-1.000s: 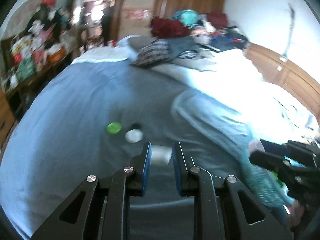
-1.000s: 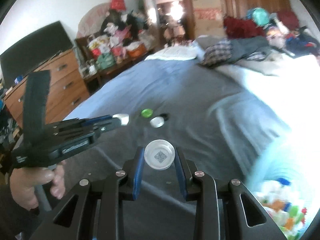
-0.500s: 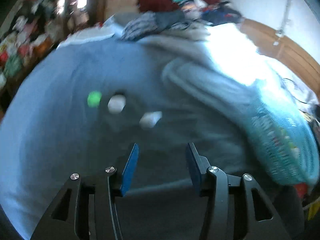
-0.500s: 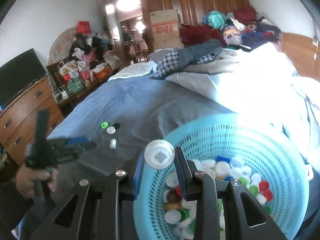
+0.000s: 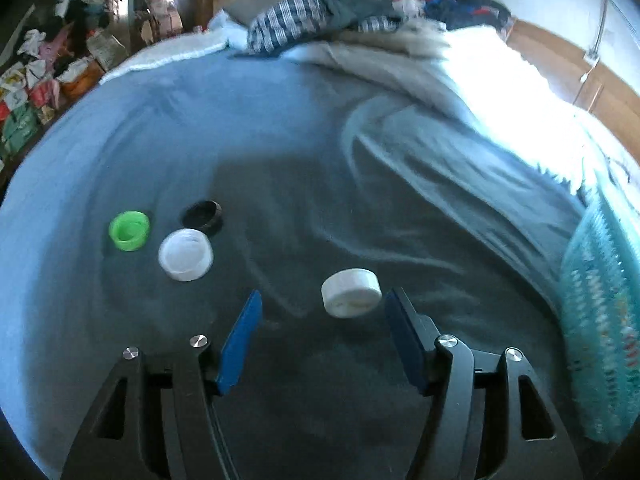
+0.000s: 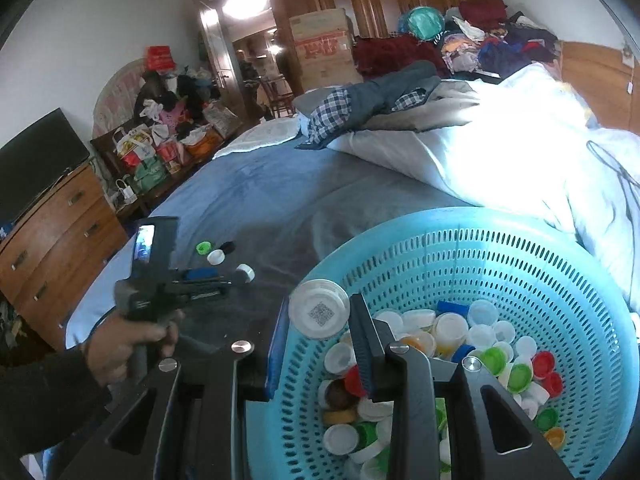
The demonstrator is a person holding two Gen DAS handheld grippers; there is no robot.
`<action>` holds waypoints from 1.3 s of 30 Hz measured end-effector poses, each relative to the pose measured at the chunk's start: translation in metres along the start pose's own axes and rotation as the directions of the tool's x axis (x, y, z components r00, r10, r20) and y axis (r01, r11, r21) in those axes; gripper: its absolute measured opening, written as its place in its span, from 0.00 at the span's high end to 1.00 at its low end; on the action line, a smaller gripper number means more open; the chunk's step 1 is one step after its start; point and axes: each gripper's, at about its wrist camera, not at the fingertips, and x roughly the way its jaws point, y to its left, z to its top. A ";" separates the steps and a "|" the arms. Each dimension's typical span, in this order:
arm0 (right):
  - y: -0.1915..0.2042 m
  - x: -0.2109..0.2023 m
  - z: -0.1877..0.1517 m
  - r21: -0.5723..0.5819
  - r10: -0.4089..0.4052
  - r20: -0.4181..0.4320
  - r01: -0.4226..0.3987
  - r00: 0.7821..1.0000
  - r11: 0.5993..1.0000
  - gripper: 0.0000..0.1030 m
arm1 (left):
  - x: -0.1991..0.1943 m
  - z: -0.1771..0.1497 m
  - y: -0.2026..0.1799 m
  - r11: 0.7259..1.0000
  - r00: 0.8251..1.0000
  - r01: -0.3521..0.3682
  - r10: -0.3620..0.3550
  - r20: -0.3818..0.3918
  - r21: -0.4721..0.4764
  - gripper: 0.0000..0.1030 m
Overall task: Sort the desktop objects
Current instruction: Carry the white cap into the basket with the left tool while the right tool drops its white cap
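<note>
Over the rim of the turquoise basket [image 6: 520, 248], the right hand-held gripper [image 6: 320, 322] is clamped on a white cap with a QR code [image 6: 319, 309], above the heap of mixed bottle caps [image 6: 460, 344] inside. The left hand-held gripper [image 5: 322, 312] has its jaws spread wide over the blue bedspread [image 5: 260, 128], a white cap [image 5: 351, 292] lying between its fingertips. Farther left sit another white cap [image 5: 185, 254], a green cap [image 5: 129, 230] and a black cap [image 5: 202, 213].

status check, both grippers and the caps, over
Left gripper open, white cap lying loose between its fingers. Right gripper shut on QR-code cap above the blue basket. Three caps left on the bed; nothing blocking.
</note>
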 end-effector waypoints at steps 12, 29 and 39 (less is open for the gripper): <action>0.005 0.012 0.005 -0.002 0.029 0.006 -0.029 1.000 1.000 0.68 | -0.013 0.002 -0.026 0.999 1.000 -0.007 0.008 -0.012 0.054 0.75; -0.015 -0.064 -0.001 0.031 -0.086 0.101 0.084 0.991 0.996 0.68 | -0.159 0.026 -0.193 0.944 0.982 0.071 -0.123 0.145 0.322 0.75; -0.035 -0.093 -0.007 0.064 -0.150 0.112 0.144 0.982 0.988 0.68 | -0.154 0.016 -0.250 0.906 0.988 0.022 -0.085 0.130 0.423 0.75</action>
